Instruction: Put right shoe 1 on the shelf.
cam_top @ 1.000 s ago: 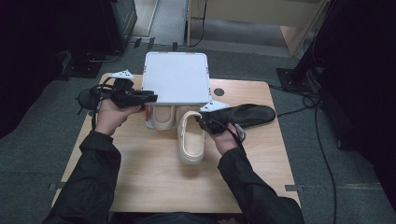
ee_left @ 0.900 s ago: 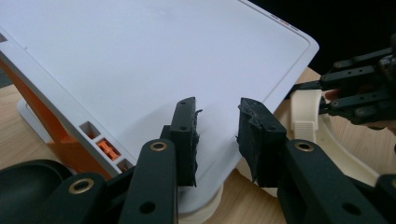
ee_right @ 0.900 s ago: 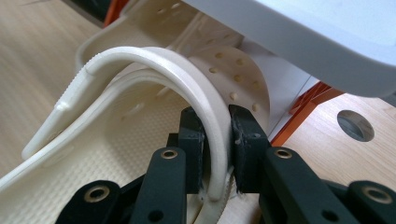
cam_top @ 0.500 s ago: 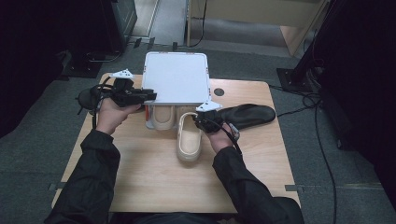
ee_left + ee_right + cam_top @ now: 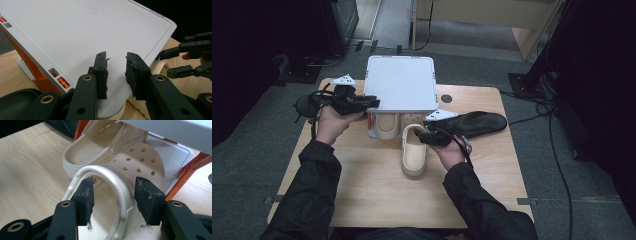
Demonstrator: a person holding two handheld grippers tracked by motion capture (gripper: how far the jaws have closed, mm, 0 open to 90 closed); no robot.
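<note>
Clogs are being loaded into a white box (image 5: 387, 129) on the tabletop (image 5: 362, 190); its lid (image 5: 401, 82) is propped up by the left hand-held gripper (image 5: 371, 104), clenched on the lid's left edge. One cream clog (image 5: 387, 125) is seated inside. The second cream clog (image 5: 414, 152) lies with its toe at the box mouth and its long axis pointing toward the person. Its heel strap (image 5: 110, 178) sits between the jaws of the right hand-held gripper (image 5: 113, 192), which have just been opening and stand released. The right hand is nearer.
</note>
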